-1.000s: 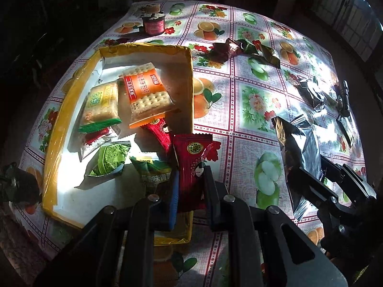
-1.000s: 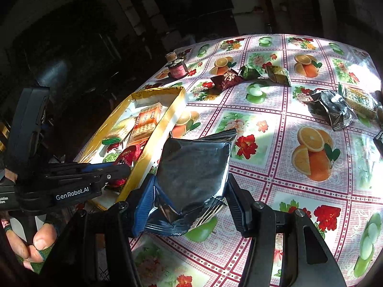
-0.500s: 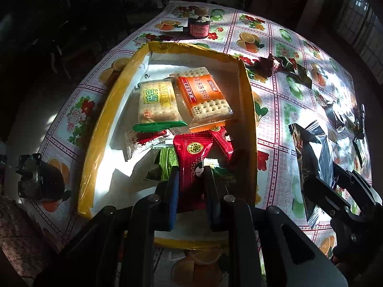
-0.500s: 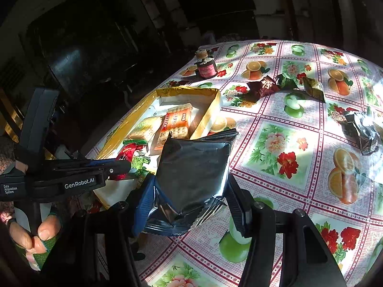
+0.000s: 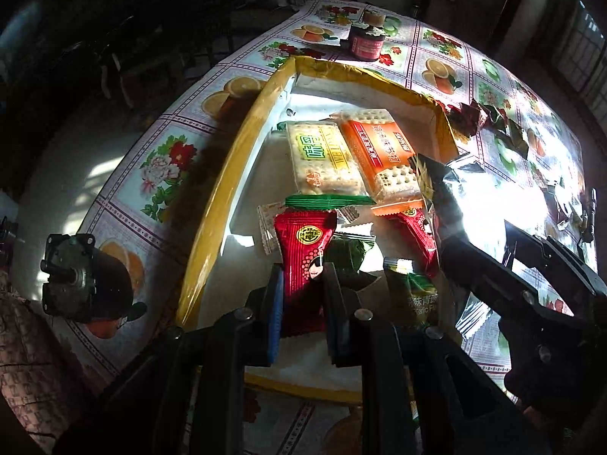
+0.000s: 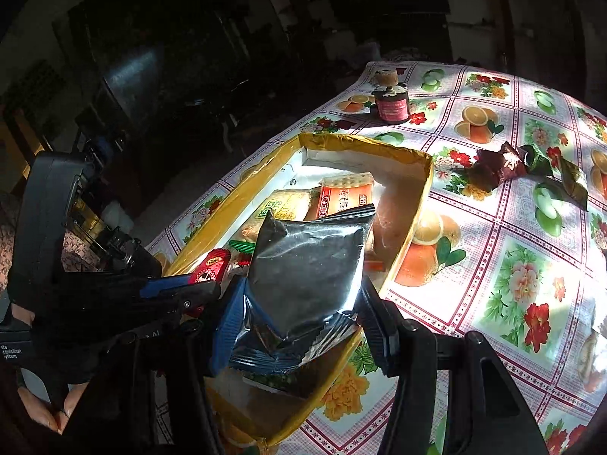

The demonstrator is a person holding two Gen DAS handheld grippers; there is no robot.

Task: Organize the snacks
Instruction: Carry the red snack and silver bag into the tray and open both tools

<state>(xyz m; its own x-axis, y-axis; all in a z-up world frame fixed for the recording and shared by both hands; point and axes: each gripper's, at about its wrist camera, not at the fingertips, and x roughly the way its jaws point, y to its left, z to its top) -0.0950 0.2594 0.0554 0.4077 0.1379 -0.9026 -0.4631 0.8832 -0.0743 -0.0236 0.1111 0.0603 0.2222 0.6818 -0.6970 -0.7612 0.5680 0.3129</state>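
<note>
Fingers first, from the left wrist view: the left gripper (image 5: 301, 265) has its blue-padded fingers (image 5: 274, 311) clamped tight on a glossy red snack packet with a round gold emblem (image 5: 305, 261), and the packet hangs above the white floor of the shallow yellow-rimmed cardboard tray (image 5: 227, 174). Inside the tray, at twelve o'clock from the packet, lie a pale cracker pack with green lettering (image 5: 322, 159) and, just beside it, an orange cracker pack (image 5: 383, 155). At three o'clock sits a green garlic-pea pouch (image 5: 413, 295). The right gripper (image 5: 493, 265) comes in from four o'clock, carrying a crinkled silver foil bag (image 5: 447, 197) over the tray's right rim. A small dark jar with a red label (image 5: 366, 43) stands on the fruit-and-flower tablecloth (image 5: 170, 159) at twelve o'clock, beyond the tray.

Over to the right wrist view: the right gripper (image 6: 303, 326) has its fingers (image 6: 227, 326) pressed on the lower sides of the silver foil bag (image 6: 307, 261), held upright over the tray (image 6: 413, 212). The left gripper (image 6: 205, 288) reaches in from nine o'clock with the red packet (image 6: 210, 267). Dark candy wrappers (image 6: 504, 165) lie on the tablecloth at two o'clock.
</note>
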